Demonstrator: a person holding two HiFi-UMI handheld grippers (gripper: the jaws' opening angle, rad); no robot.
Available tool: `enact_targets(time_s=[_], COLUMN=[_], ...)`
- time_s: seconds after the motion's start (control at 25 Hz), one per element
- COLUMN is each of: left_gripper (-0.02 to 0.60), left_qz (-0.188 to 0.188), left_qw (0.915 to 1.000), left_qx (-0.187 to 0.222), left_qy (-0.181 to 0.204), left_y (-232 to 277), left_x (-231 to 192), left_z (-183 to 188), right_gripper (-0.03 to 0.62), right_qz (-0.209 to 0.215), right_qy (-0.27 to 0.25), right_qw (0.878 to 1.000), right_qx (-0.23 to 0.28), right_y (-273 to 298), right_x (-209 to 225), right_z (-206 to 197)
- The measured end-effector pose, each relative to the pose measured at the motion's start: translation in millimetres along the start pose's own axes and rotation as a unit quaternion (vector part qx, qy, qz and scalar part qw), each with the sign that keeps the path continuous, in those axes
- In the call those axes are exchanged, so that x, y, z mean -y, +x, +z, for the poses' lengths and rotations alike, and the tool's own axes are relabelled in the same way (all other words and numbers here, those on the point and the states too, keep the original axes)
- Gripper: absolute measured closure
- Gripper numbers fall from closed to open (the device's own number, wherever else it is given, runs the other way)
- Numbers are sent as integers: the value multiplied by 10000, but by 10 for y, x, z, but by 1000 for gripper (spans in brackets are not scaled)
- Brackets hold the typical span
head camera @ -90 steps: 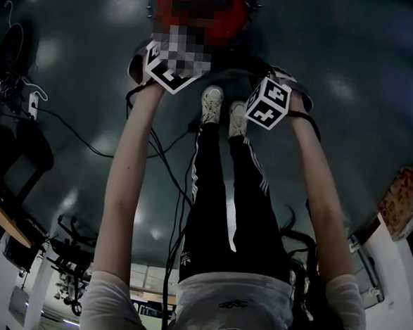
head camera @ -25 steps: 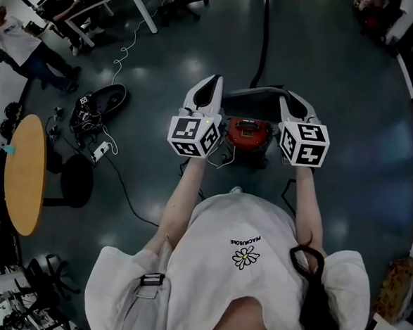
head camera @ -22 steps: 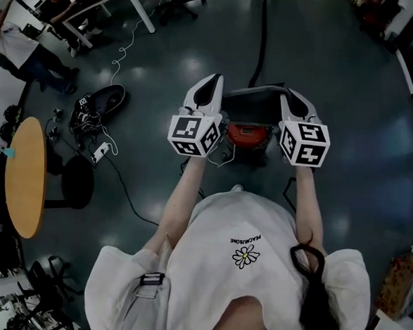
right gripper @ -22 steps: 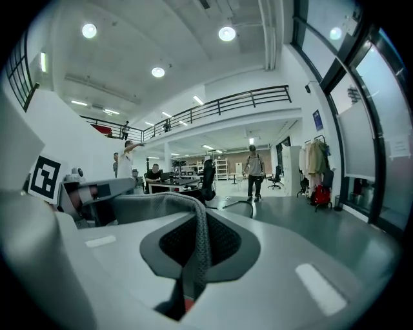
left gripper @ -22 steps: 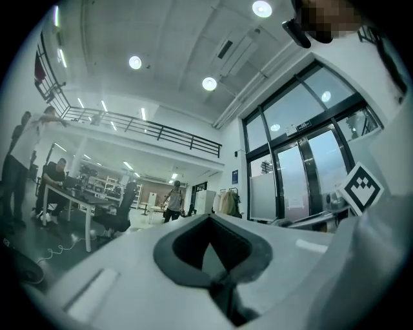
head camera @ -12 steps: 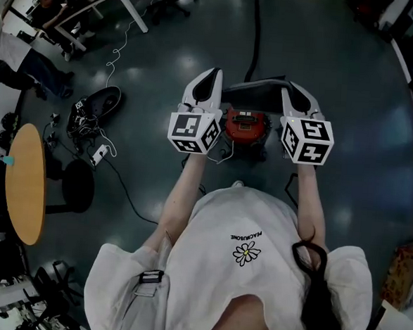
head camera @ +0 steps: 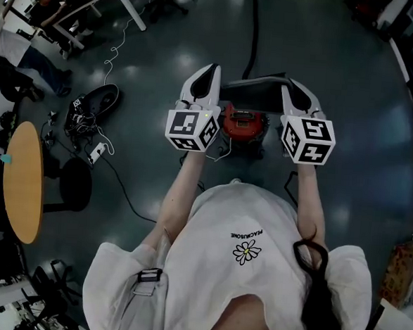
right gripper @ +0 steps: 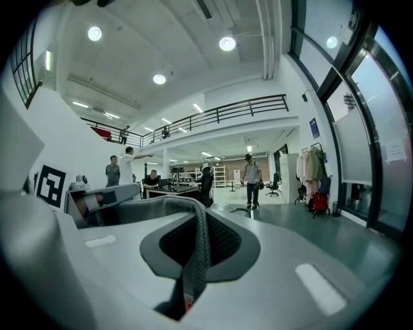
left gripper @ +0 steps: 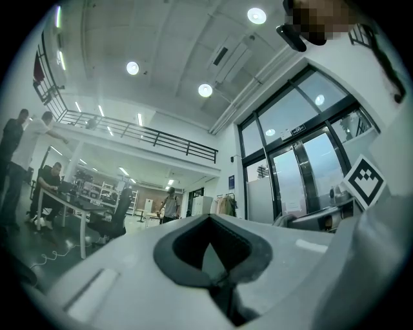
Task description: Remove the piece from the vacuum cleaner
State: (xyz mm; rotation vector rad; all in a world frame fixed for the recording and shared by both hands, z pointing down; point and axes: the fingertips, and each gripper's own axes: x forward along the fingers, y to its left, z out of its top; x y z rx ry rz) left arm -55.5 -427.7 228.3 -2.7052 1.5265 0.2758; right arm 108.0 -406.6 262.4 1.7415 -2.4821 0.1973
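1. A dark, glossy floor fills the head view. A round wooden table sits at the left edge, and other people stand at desks in the upper left corner.
2. The person, in a white T-shirt, fills the lower half of the frame, with both arms stretched towards the upper centre.
3. The vacuum cleaner, small and red, stands on the floor just above centre, between the two grippers. A black hose or cable runs from behind it to the top edge.
4. The piece is a dark grey band arching over the vacuum cleaner from one gripper to the other. Whether it is a hose or a strap cannot be told.
5. The right gripper has its jaws closed on the piece, which shows there as a grey woven band passing between them and curving off to the left.
6. The left gripper has its jaws closed together with nothing visible between them. The piece seems to end just beside it, at its inner side.
7. Handling, as a judgement:
   - The piece looks light and bendable, with a rough surface that should not slip.
   - It will likely flex rather than pull straight, and the vacuum cleaner may drag along with it.
   - The better hold is probably low, near where the piece joins the red body.
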Motion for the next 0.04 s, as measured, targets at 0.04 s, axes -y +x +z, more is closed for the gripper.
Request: enact_targets(time_s=[0.04], left_gripper=[581], left_qz=[3], left_qw=[10000], left_qx=[6], left_qy=[2], left_y=[-17], left_x=[-11], left_z=[3], right_gripper=[558], right_qz=[8], right_qy=[9], right_qw=[10000], right_qx=[3], right_y=[-2], right_x=[-21], right_z=[-1])
